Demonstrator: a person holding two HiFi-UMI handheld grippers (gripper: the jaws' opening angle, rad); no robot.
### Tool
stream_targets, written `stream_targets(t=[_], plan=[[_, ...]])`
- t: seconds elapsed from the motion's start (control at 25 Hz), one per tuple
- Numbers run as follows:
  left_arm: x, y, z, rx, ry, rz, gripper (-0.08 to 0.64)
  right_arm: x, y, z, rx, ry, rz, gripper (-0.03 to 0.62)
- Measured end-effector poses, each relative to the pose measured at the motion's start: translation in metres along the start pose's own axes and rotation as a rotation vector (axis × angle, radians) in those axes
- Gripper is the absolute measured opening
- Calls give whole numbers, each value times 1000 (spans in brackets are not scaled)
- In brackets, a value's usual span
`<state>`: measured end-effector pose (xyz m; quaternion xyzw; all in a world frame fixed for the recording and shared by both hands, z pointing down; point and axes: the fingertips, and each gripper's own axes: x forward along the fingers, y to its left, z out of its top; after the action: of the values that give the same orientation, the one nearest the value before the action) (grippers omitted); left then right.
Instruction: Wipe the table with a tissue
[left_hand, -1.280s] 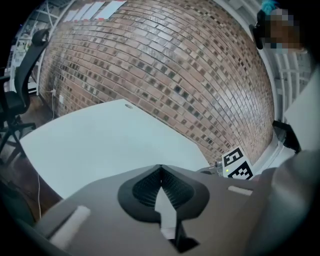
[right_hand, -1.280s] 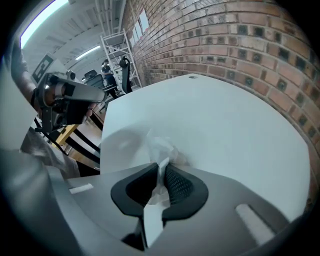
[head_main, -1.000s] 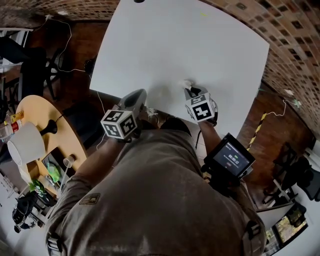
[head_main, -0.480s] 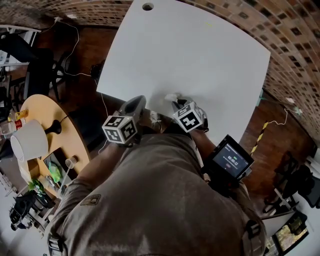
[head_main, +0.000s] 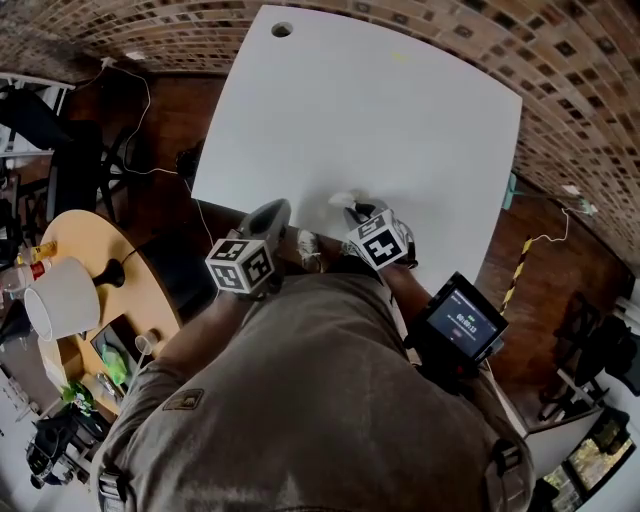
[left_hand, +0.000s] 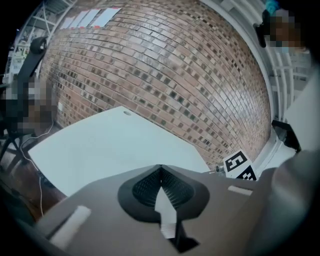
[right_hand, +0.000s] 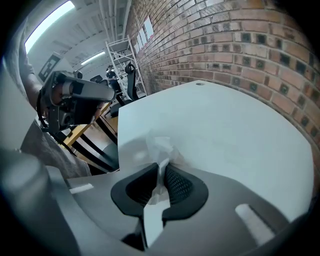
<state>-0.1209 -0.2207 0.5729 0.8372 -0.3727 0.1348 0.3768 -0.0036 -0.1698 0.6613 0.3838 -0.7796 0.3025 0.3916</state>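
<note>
A crumpled white tissue (right_hand: 160, 147) sticks out between the jaws of my right gripper (right_hand: 161, 170), which is shut on it. In the head view the tissue (head_main: 341, 198) rests on the white table (head_main: 380, 120) near its front edge, just ahead of the right gripper (head_main: 357, 214). My left gripper (head_main: 272, 212) hovers at the table's front edge, to the left of the right one. In the left gripper view its jaws (left_hand: 160, 172) are shut with nothing between them, and the table (left_hand: 110, 145) lies ahead.
A brick-patterned floor surrounds the table. A round wooden side table (head_main: 100, 270) with a white lamp (head_main: 60, 298) stands at the left. A hole (head_main: 282, 30) sits in the table's far left corner. Cables (head_main: 150, 90) run over the floor on the left.
The right gripper has dragged the tissue leftward along the table's front edge. The left gripper has stayed about where it was.
</note>
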Motion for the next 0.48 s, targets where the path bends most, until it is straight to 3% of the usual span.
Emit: stream_targets(t=[0.48], plan=[[5, -29, -7, 20, 21, -175, 2, -59, 13, -16, 198, -122, -165, 51]])
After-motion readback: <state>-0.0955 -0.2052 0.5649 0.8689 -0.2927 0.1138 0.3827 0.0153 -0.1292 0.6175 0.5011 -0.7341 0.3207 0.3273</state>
